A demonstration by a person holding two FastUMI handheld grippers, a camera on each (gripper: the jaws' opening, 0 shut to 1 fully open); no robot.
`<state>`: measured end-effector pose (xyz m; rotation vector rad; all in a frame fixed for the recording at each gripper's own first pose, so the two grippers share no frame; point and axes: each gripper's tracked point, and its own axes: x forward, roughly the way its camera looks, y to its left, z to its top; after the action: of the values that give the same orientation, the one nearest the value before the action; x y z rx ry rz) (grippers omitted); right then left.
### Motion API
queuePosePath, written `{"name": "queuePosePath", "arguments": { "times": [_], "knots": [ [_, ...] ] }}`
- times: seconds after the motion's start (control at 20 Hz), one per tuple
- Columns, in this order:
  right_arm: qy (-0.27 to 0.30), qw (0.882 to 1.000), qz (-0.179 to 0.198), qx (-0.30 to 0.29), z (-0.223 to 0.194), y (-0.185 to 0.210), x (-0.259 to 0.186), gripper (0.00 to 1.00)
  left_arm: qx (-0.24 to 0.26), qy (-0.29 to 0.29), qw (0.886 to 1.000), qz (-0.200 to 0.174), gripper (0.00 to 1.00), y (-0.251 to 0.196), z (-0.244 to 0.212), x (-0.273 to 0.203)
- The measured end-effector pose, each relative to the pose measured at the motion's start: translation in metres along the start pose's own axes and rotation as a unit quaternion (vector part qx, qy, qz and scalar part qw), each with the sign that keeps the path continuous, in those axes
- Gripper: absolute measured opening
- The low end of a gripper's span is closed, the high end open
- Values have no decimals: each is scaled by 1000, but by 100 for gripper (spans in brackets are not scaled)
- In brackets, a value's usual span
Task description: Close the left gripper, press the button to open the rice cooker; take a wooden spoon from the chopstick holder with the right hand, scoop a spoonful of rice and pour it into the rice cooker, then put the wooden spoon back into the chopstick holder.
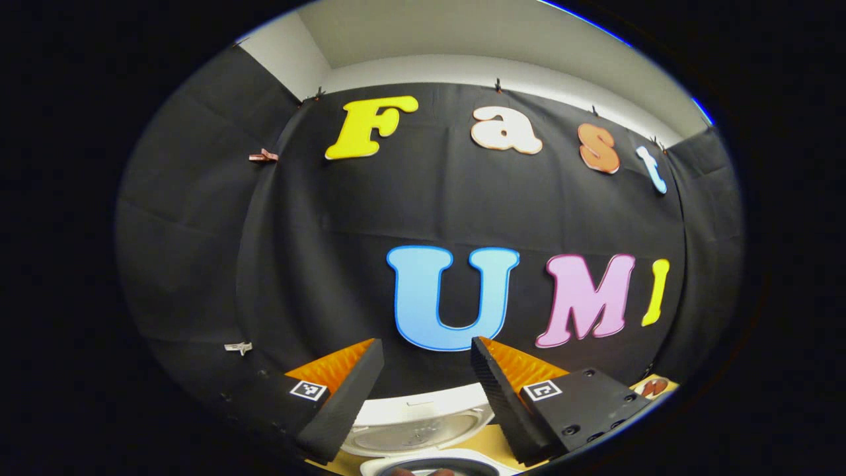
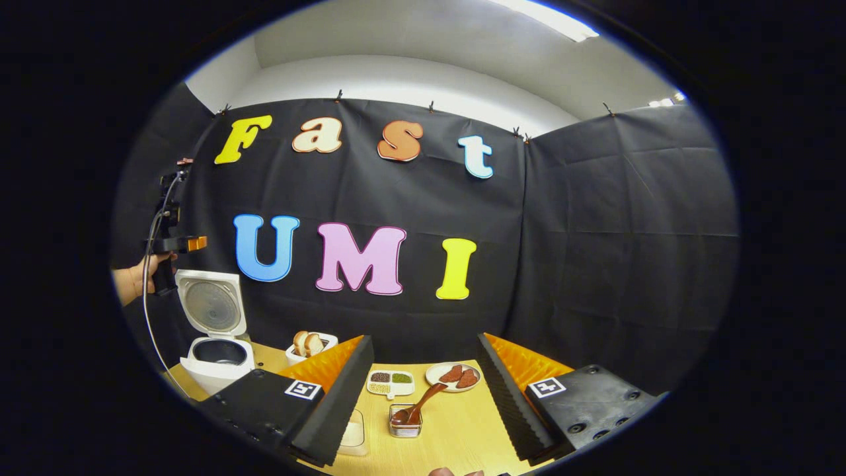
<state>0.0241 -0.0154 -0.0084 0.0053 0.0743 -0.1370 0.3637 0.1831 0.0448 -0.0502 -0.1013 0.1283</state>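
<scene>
right gripper (image 2: pixel 423 370): fingers spread wide apart, nothing between them, held above the near edge of the wooden table (image 2: pixel 456 423).

left gripper (image 1: pixel 426 370): fingers likewise spread, nothing held, raised over the rice cooker (image 1: pixel 423 439). in the right gripper view the left gripper (image 2: pixel 173 246) appears high at the left, gripped by a hand (image 2: pixel 135 277), above and just beside the cooker's raised lid (image 2: pixel 211 303).

rice cooker (image 2: pixel 217 360): white, at the left edge of the table, lid open and standing upright, dark inner pot exposed.

wooden spoon (image 2: pixel 420 403): bowl end resting in a small clear container (image 2: pixel 406 423) near the middle of the table, handle leaning up and away toward the far edge. whether the container holds rice cannot be told.

other items: a white divided dish (image 2: pixel 390 381) with dark and green contents just beyond the container; a round plate (image 2: pixel 453 377) with brownish-red pieces beside it on the right; a white holder with bread slices (image 2: pixel 309 345) toward the far edge, between the cooker and the divided dish; a pale box (image 2: pixel 352 433) near the front edge, partly hidden behind the right gripper's left-hand finger.
</scene>
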Motion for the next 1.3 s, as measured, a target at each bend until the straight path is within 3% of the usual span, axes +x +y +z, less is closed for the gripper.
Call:
{"name": "queuePosePath", "arguments": {
  "times": [0.4, 0.5, 1.0, 1.3],
  "knots": [
    [25, 999, -27, -9, -11, -7, -15, 98, 45, 61, 996, 39, 92, 16, -74, 65],
    [27, 999, -23, -14, -12, -3, -17, 98, 27, 71, 996, 48, 94, 18, -82, 62],
    [35, 999, 15, 6, -16, 3, -16, 98, -13, 162, 985, 60, 96, -20, -105, -25],
    [44, 998, 39, 36, -18, 4, -22, 98, -47, 274, 956, 90, 97, -44, -186, -88]
  ]
}}
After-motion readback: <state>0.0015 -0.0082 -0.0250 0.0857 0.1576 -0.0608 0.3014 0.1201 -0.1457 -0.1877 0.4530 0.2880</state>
